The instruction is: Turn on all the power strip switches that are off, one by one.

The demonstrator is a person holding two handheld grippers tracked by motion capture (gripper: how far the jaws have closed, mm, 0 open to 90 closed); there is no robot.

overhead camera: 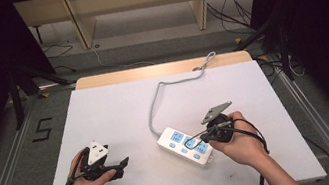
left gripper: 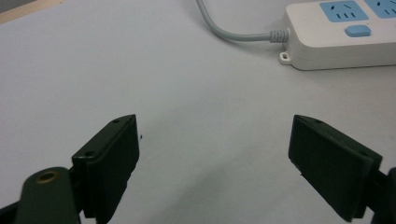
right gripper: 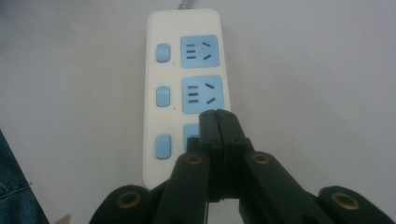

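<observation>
A white power strip (overhead camera: 184, 146) with three blue sockets and three blue buttons lies on the white table (overhead camera: 115, 116), right of centre. Its grey cable (overhead camera: 153, 105) runs off toward the far edge. My right gripper (overhead camera: 200, 140) hovers over the strip's near end. In the right gripper view the strip (right gripper: 163, 70) runs away from me, and my right gripper (right gripper: 219, 117) is shut with nothing between its jaws, its tips over the nearest socket. My left gripper (overhead camera: 120, 167) rests to the left, open and pointing at the strip (left gripper: 336, 42). Its jaws (left gripper: 215, 163) stand wide apart over bare table.
The table's wooden far edge (overhead camera: 163, 69) shows behind the white sheet. On the floor at the left is a "5" mark (overhead camera: 42, 129), with cables (overhead camera: 234, 5) and wooden shelf legs (overhead camera: 83, 25) behind. Blue denim (right gripper: 14, 186) shows at the lower left of the right gripper view.
</observation>
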